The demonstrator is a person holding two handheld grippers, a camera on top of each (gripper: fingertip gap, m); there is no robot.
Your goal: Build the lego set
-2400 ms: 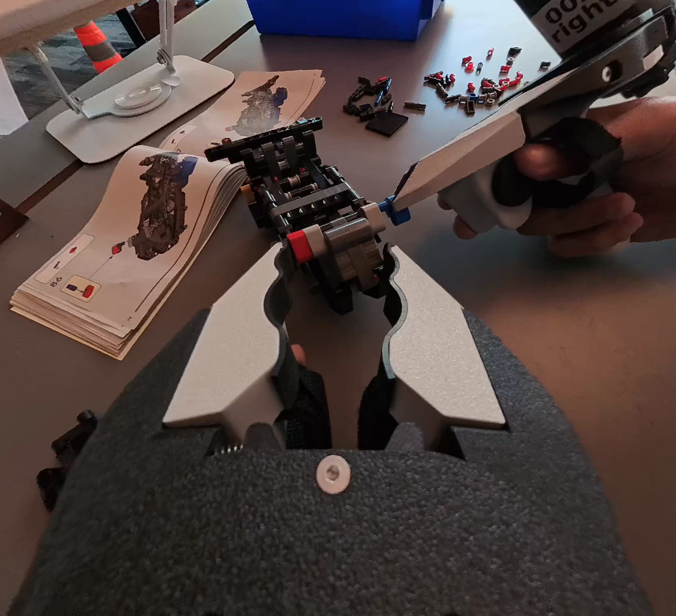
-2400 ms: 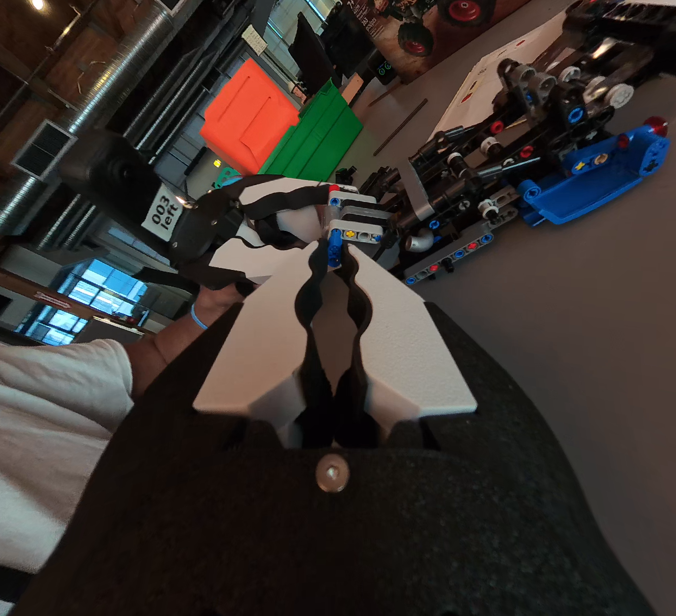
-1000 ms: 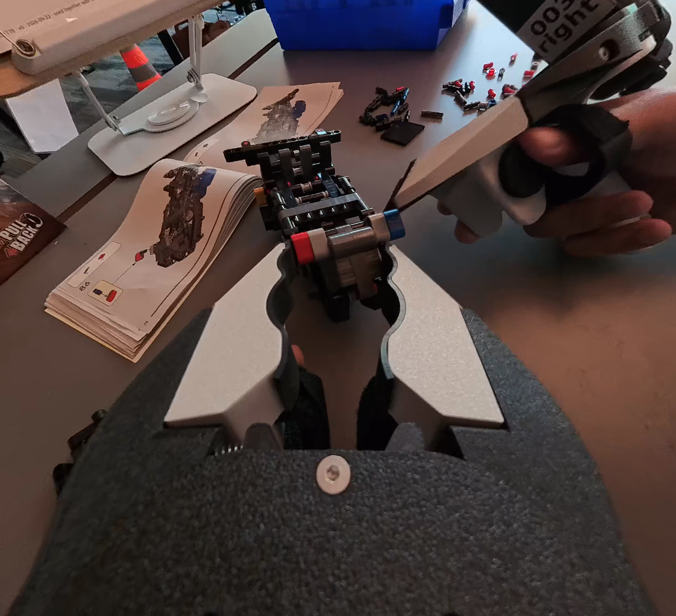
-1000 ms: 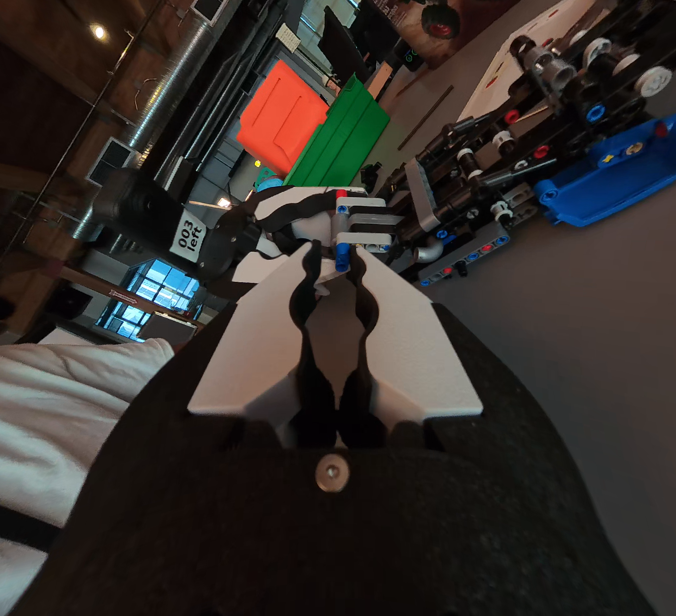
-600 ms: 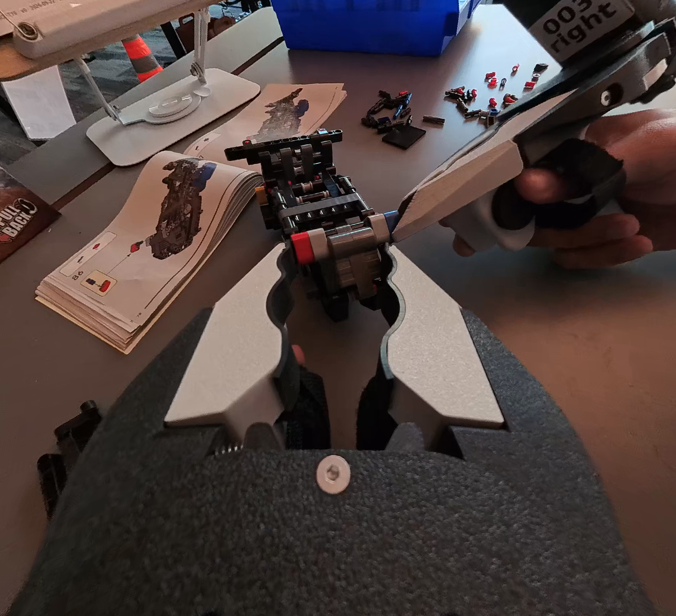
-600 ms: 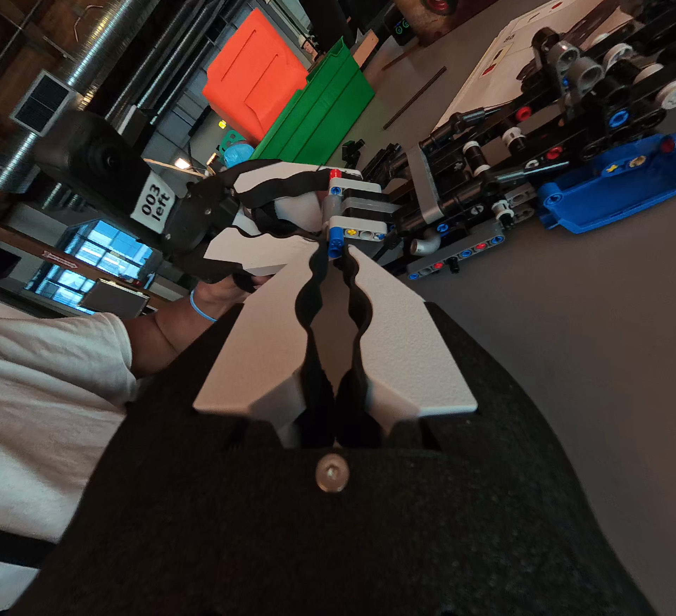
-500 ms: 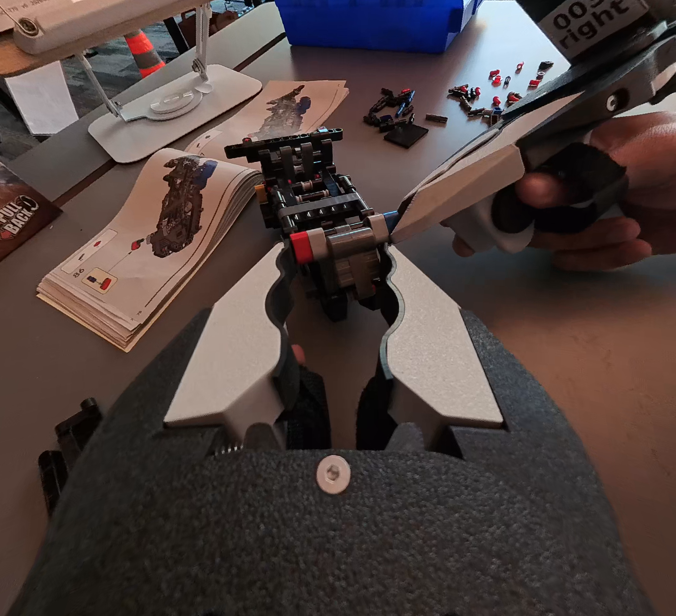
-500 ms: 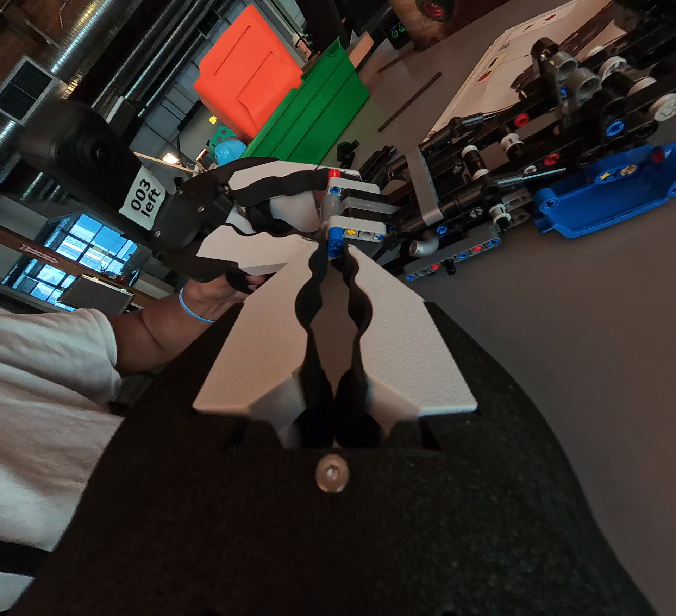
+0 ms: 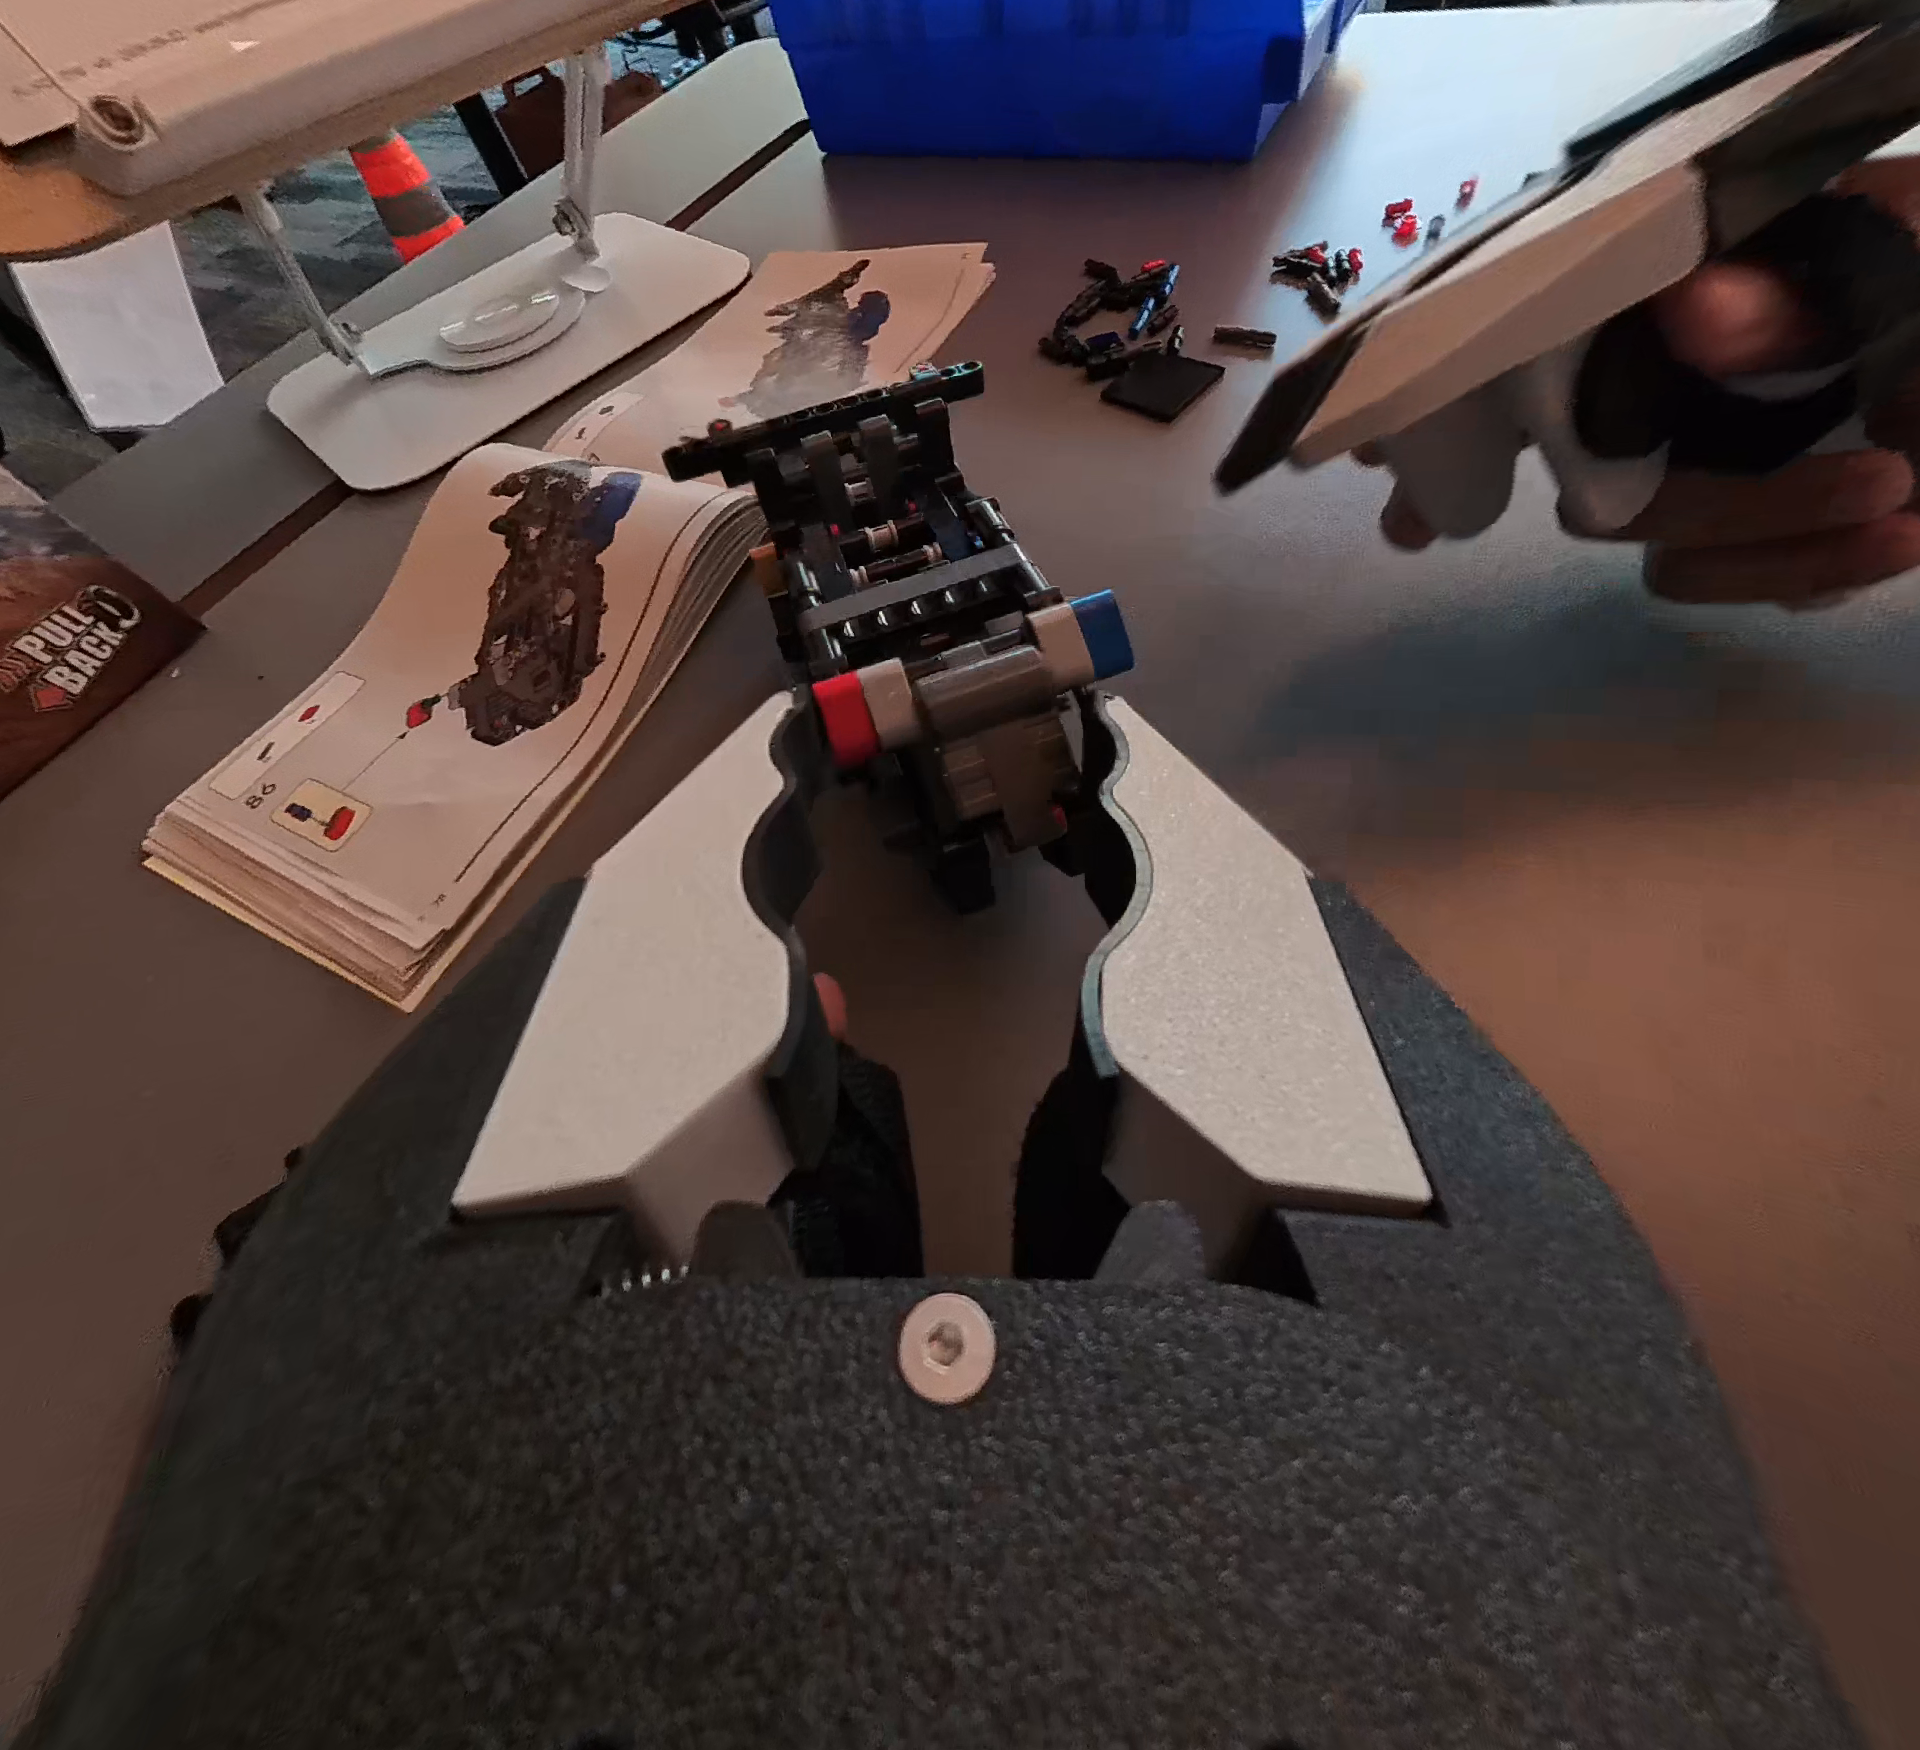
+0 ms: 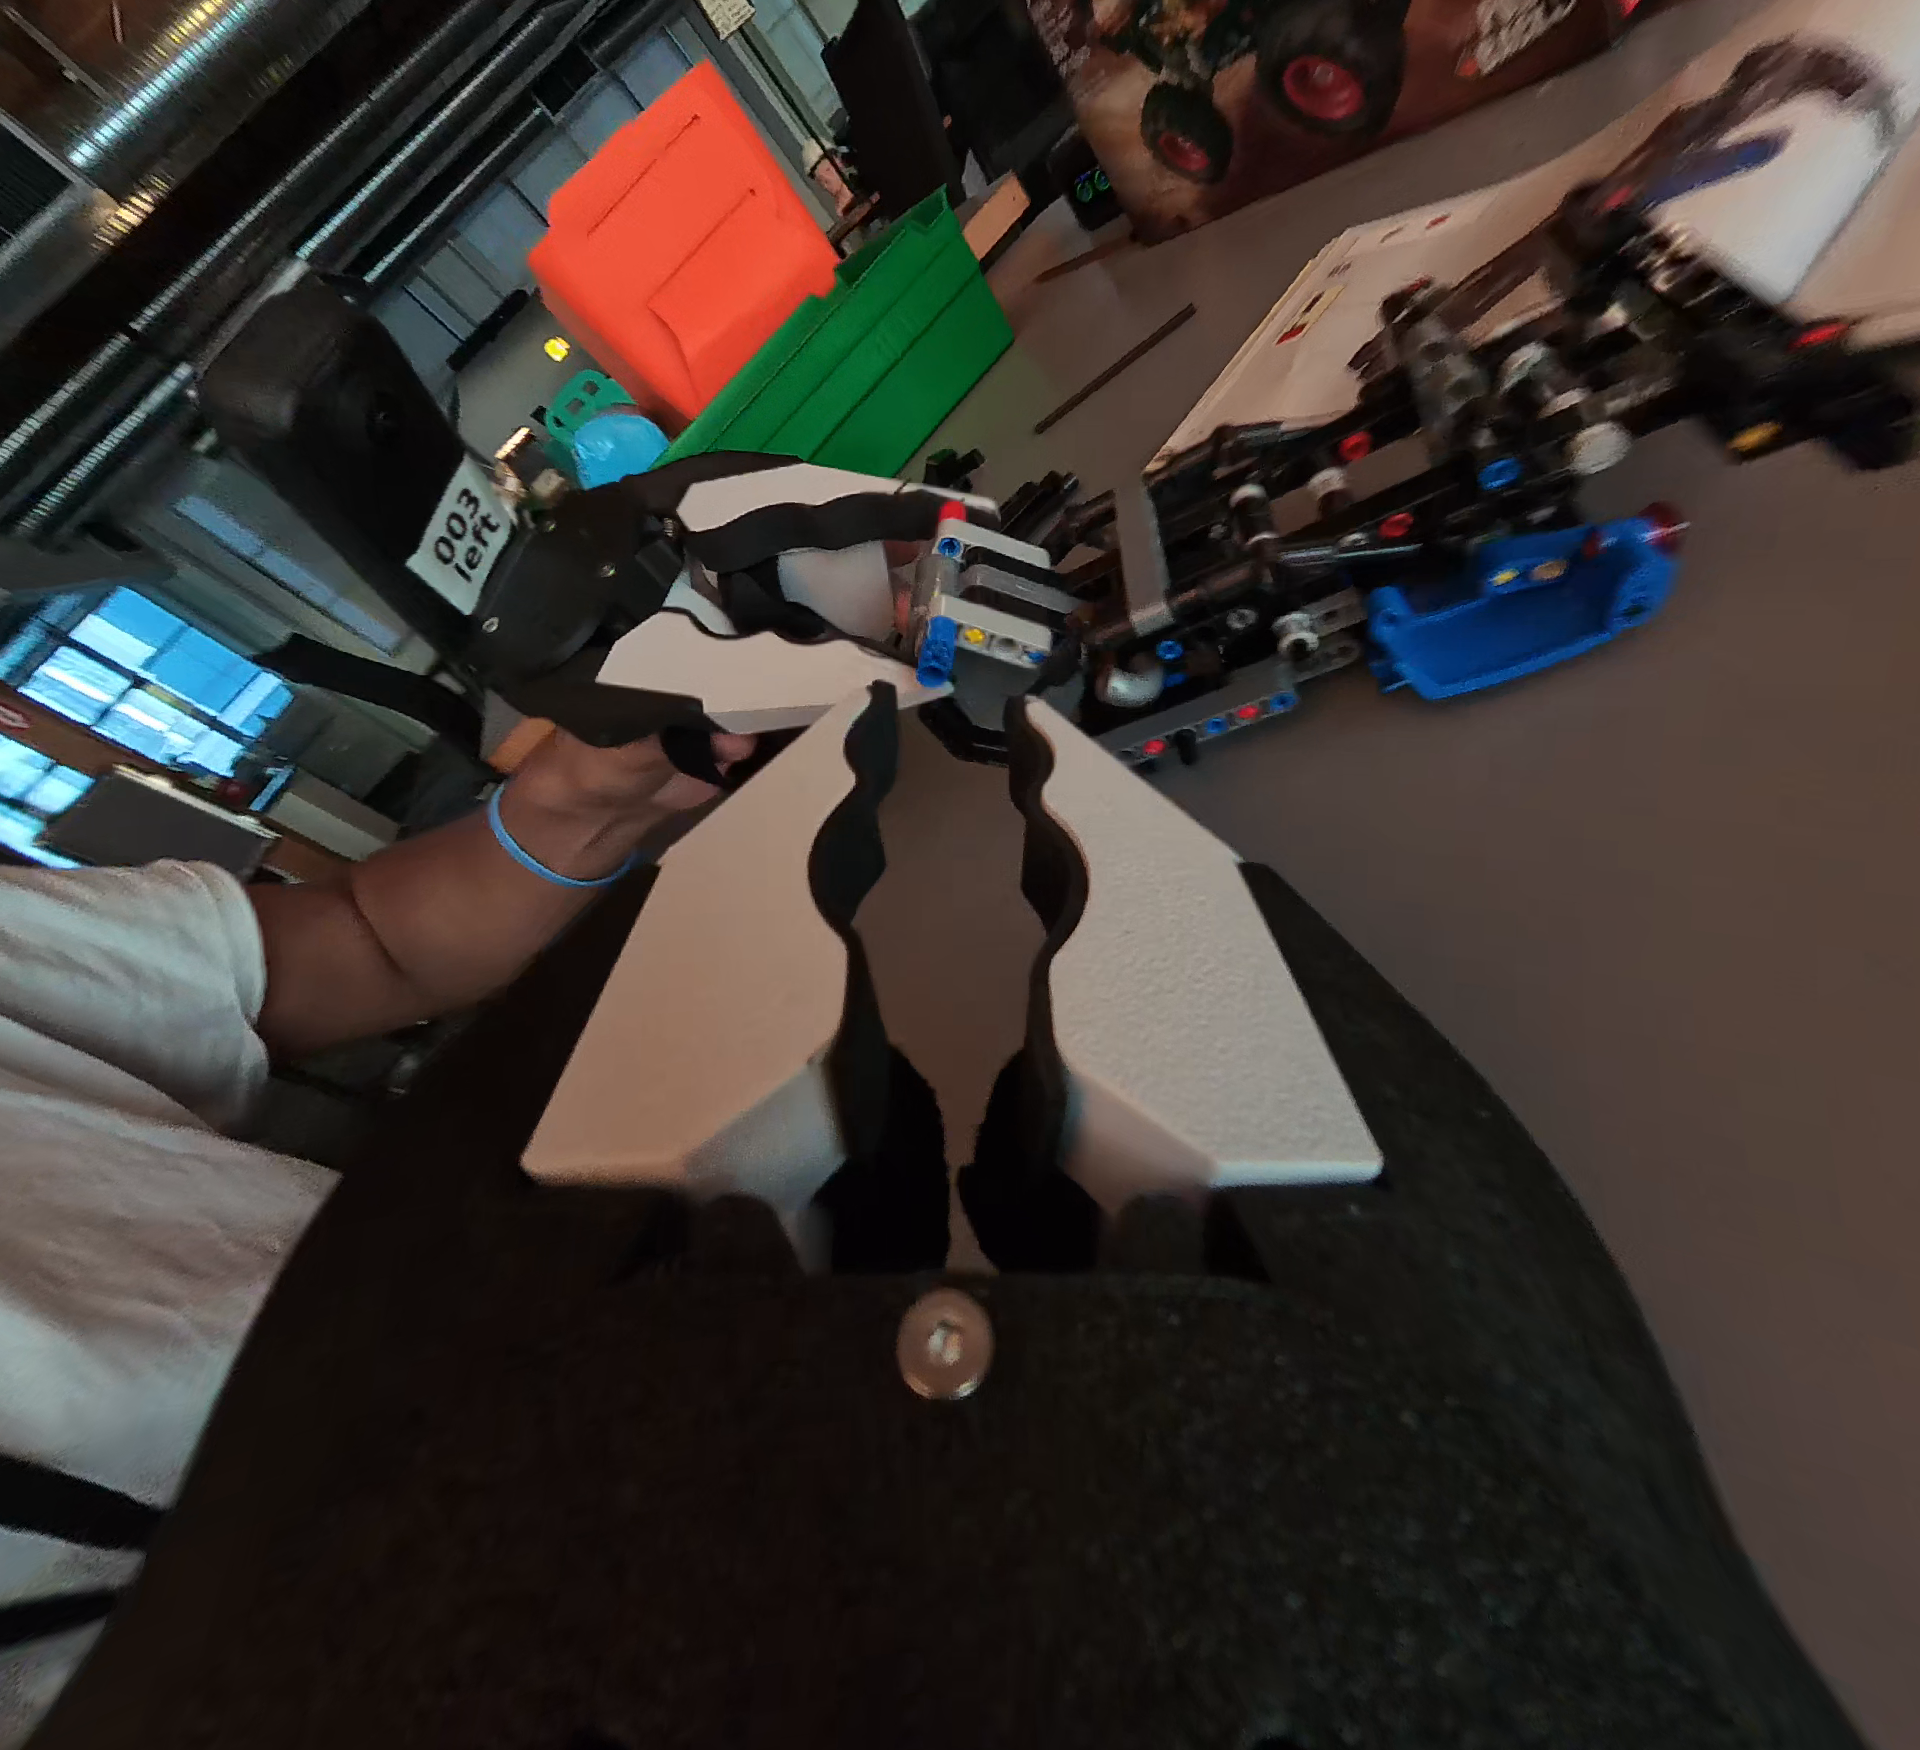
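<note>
The half-built black-and-grey lego vehicle chassis (image 9: pixel 914 599) stands on the grey table (image 9: pixel 1455 921) — its near end, a grey block with a red stud on one side and a blue stud (image 9: pixel 1101 635) on the other, sits pinched between the fingertips of the left gripper (image 9: pixel 951 755), whose jaws press against its sides. Just left of the chassis lies the open paper instruction booklet (image 9: pixel 457 692); beyond the chassis a scatter of small black and red loose lego pieces (image 9: pixel 1132 324) and, farther back, a blue plastic bin (image 9: pixel 1049 17). The right gripper (image 10: pixel 943 713) hangs just off the chassis's blue-stud side, apart from it, its jaws spread a little and holding nothing. A blue lego panel (image 10: pixel 1507 604) lies against the chassis's far flank in the right wrist view.
</note>
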